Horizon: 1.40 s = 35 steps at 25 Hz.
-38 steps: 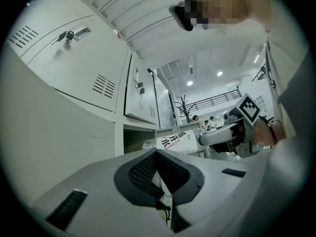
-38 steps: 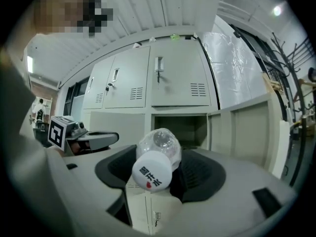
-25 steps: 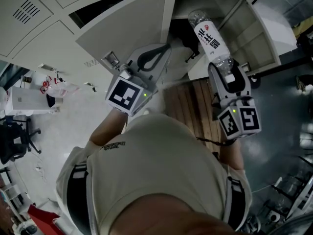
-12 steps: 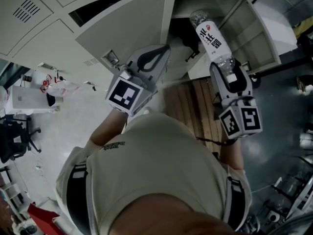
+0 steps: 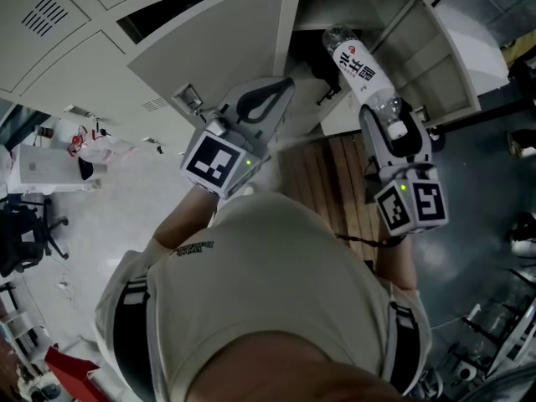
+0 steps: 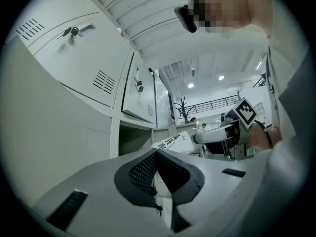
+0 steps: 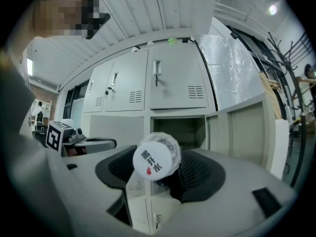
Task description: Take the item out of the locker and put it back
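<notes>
A clear water bottle [image 5: 358,65] with a white label bearing red and black characters is clamped near its cap end in my right gripper [image 5: 383,117]. It points up and away toward the open locker compartment [image 5: 314,53]. In the right gripper view the bottle [image 7: 156,160] is end-on between the dark pads, with the open compartment [image 7: 177,131] straight behind it. My left gripper [image 5: 285,84] hangs beside the open locker door [image 5: 218,48], jaws together and holding nothing. The left gripper view shows its tips meeting [image 6: 157,154], with the bottle label [image 6: 170,143] beyond them.
A second open door [image 5: 435,61] stands right of the compartment. Closed lockers [image 7: 177,80] fill the rows above and to the left. On the floor lie a wooden strip [image 5: 322,182], an office chair [image 5: 25,233] at far left and clutter at lower right.
</notes>
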### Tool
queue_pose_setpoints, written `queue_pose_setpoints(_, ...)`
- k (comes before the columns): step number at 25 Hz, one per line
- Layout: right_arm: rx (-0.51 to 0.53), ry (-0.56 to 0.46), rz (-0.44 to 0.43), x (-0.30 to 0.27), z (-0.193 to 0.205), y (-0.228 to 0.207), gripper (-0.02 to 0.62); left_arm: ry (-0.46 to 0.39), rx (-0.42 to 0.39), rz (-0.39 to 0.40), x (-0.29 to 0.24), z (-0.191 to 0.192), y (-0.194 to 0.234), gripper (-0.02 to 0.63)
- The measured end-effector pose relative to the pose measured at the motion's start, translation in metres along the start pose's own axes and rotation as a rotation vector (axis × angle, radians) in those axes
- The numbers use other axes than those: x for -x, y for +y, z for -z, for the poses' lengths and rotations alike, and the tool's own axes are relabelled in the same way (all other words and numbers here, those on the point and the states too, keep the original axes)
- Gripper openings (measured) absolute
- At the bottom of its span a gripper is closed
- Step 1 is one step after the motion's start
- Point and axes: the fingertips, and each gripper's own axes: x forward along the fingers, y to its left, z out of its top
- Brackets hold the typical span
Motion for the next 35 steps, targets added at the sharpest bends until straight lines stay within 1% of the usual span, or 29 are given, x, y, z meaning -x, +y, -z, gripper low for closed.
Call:
queue_pose_setpoints(3,0.012,-0.003,0.009,-0.004,0.002,-0.004,0.283,0.001,-0.003,-0.001,-0.002,0.001,0.001,0.008)
queue_pose_setpoints(7,0.039,0.014,0.014,-0.018,0.014,-0.008,0.281,-0.005,-0.006,0.003,-0.005,-0.001,0.001,0.008)
queue_pose_setpoints(11,0.029,0.008,0.012,-0.028,0.018,-0.009,0.281,-0.005,-0.004,-0.008,-0.006,0.000,0.006,0.008)
queue_pose_setpoints(15,0.038,-0.060,0.019,-0.039,0.001,-0.014,0.279,-0.005,-0.009,-0.022,-0.009,0.001,0.014,0.008)
queue_pose_setpoints(19,0.080,-0.146,0.030,-0.056,-0.022,-0.019,0.280,-0.004,-0.027,-0.029,-0.019,0.001,0.021,0.008)
queue_pose_setpoints(23,0.131,-0.209,0.050,-0.081,-0.038,-0.022,0.280,-0.026,-0.050,-0.034,-0.040,-0.001,0.030,0.006)
queue_pose_setpoints(25,0.153,-0.227,0.053,-0.096,-0.042,-0.023,0.280,-0.022,-0.041,-0.041,-0.050,0.000,0.035,0.008)
queue_pose_setpoints(28,0.161,-0.240,0.059,-0.119,-0.043,-0.024,0.281,-0.008,-0.005,-0.047,-0.065,0.004,0.042,0.008)
queue_pose_setpoints(32,0.148,-0.227,0.069,-0.150,-0.035,-0.030,0.281,-0.013,0.020,-0.066,-0.085,0.006,0.050,0.006)
queue_pose_setpoints(35,0.114,-0.207,0.067,-0.170,-0.025,-0.036,0.281,-0.011,0.034,-0.077,-0.096,0.011,0.056,0.006)
